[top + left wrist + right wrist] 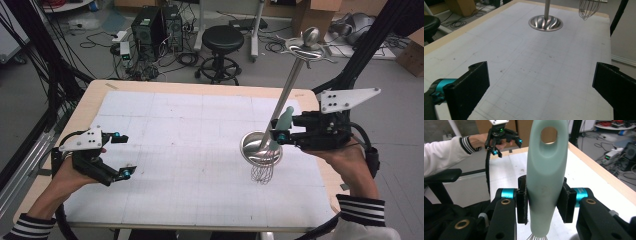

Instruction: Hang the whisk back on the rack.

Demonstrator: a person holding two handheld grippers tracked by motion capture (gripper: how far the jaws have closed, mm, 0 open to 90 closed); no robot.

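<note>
The whisk [267, 160] is held by the right gripper [281, 135], jaws clamped on its pale green handle [547, 173]. The whisk is carried off the table, handle up and wire head [261, 173] down, long axis close to upright with a slight tilt. It hangs just right of and nearer than the steel stand [280, 112], whose round base [252, 145] sits on the right half of the white gridded mat [190, 150].

The key relation: the stand's tall pole [292, 80] leans up toward the far right to a hook top [306, 50], above and beyond the whisk. The handle's hanging hole [548, 132] is probably what gets brought up to that hook; the right hand is the nearer one by far.

The left gripper [121, 155] is held over the near-left of the mat, jaws spread wide, nothing between them, well apart from the stand.

In the right gripper view the grip is shown close: both pads pressed on the handle below the hole, wires just peeking out at the bottom edge. The left gripper is seen far off there. In the left gripper view the fluted base [545, 23] and the wire head [589, 8] are seen apart, with the head in the air to the right of the base. Contact between wires and base cannot be judged from the high view alone.
</note>
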